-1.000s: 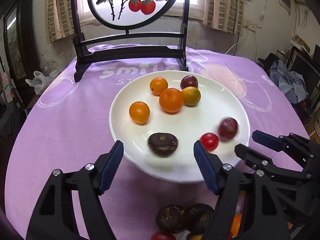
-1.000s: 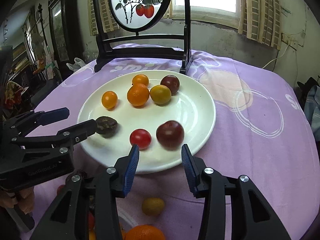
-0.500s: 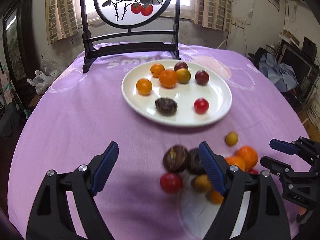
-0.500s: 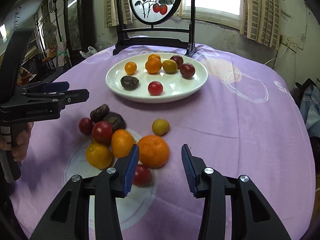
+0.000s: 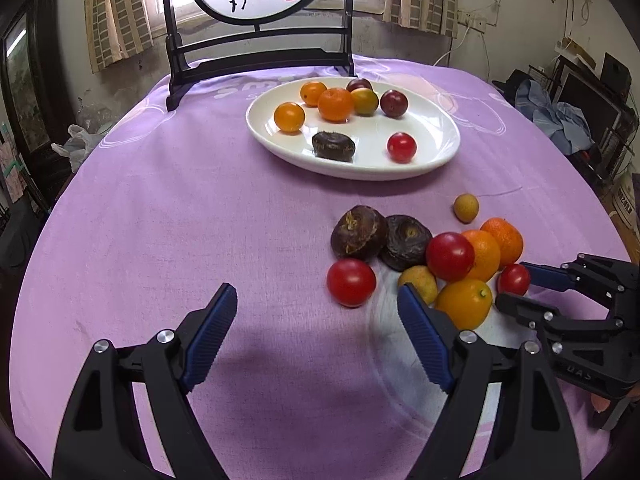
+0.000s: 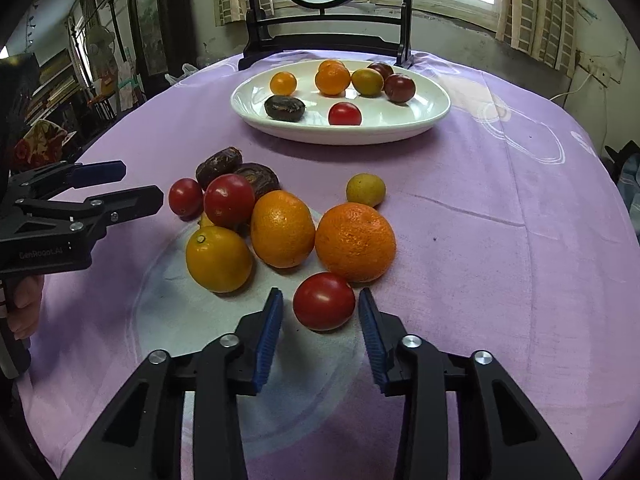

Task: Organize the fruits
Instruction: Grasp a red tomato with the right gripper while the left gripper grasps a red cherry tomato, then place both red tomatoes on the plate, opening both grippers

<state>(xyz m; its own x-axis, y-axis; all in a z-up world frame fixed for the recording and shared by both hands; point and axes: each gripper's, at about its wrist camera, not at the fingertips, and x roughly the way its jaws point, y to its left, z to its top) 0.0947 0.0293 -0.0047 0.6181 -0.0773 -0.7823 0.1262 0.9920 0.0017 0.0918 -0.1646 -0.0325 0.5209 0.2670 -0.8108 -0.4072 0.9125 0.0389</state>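
A small round red tomato is framed by the open right gripper. It could be squashed or rolled away if pinched carelessly. The left gripper is held open, empty.

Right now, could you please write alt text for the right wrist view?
The open right gripper flanks a red tomato on a purple tablecloth, beside loose oranges. Behind, a white plate holds more fruit.

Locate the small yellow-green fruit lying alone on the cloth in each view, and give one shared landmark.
Left wrist: small yellow-green fruit right of centre, behind the pile.
Right wrist: same fruit centre, just beyond the big orange.
Shared landmark: white plate beyond it.
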